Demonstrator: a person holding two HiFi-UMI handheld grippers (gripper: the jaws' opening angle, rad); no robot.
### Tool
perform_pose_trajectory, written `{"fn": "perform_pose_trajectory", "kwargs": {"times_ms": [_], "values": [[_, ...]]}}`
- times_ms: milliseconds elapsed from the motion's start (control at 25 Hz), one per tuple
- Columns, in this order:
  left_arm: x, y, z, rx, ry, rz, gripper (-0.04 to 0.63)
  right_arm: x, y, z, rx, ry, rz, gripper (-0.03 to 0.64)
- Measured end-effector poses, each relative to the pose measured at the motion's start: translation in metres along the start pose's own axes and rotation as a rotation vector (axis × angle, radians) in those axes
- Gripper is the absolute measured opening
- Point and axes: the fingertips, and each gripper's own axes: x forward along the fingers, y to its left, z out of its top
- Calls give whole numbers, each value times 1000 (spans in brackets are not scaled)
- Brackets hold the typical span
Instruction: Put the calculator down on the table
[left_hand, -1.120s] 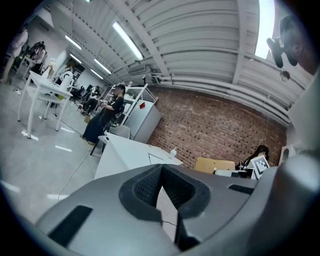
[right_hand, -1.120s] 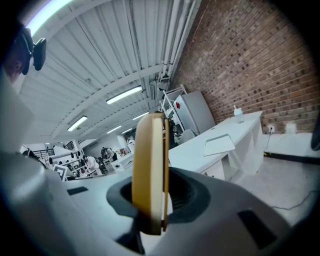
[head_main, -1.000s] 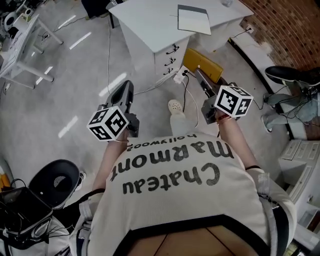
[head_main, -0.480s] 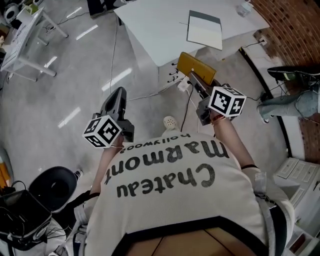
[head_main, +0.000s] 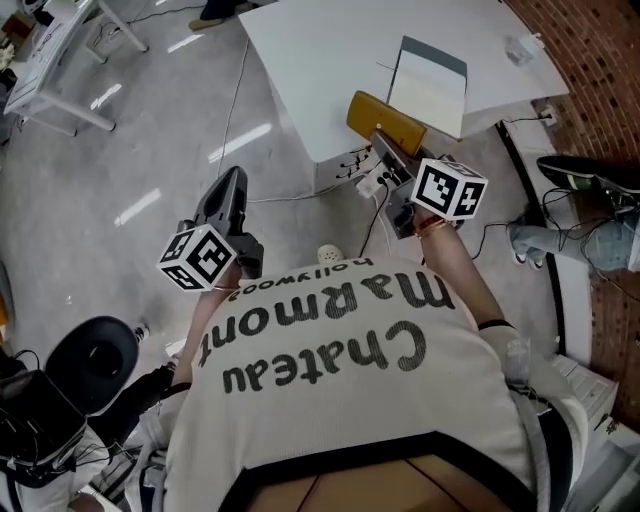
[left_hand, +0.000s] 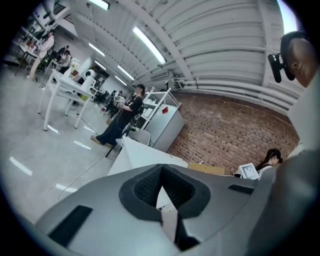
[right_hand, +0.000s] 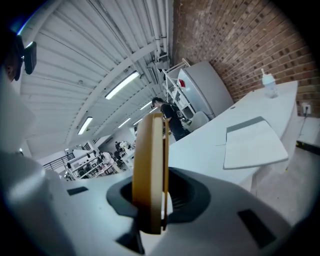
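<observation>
A yellow calculator (head_main: 385, 120) stands on edge between the jaws of my right gripper (head_main: 388, 150), which is shut on it. In the right gripper view the calculator (right_hand: 150, 170) rises upright out of the right gripper (right_hand: 152, 195). It hangs at the near edge of the white table (head_main: 330, 60), above the floor. My left gripper (head_main: 232, 180) is over the grey floor left of the table, shut with nothing in it. In the left gripper view the left gripper (left_hand: 161, 169) has its pads meeting.
A white and grey notebook (head_main: 430, 85) lies on the table and a small bottle (head_main: 522, 48) stands at its far corner. Drawers and cables (head_main: 362, 175) sit under the table's edge. A black stool (head_main: 95, 360) is at lower left. Someone's legs (head_main: 560, 240) are by the brick wall.
Both grippers have moved forward toward the white table, which now lies closer. The calculator has stayed gripped in the right gripper and now reaches the table's edge.
</observation>
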Motion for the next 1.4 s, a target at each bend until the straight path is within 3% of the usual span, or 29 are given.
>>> {"fn": "perform_pose_trajectory", "kwargs": {"times_ms": [400, 520, 680, 960, 1200, 1400], "values": [[43, 24, 0, -42, -23, 68, 2, 67, -42, 12, 1, 97, 36, 92], [46, 36, 5, -75, -15, 77, 2, 83, -40, 6, 33, 131, 26, 94], [58, 53, 18, -62, 2, 84, 2, 108, -35, -1, 53, 161, 25, 92], [76, 65, 40, -48, -4, 69, 2, 134, -31, -7, 66, 206, 9, 92], [123, 101, 67, -70, 8, 37, 2, 184, -47, 2, 104, 233, -48, 93], [167, 125, 105, -38, 51, -34, 2, 227, -52, 25, 150, 188, -108, 94]]}}
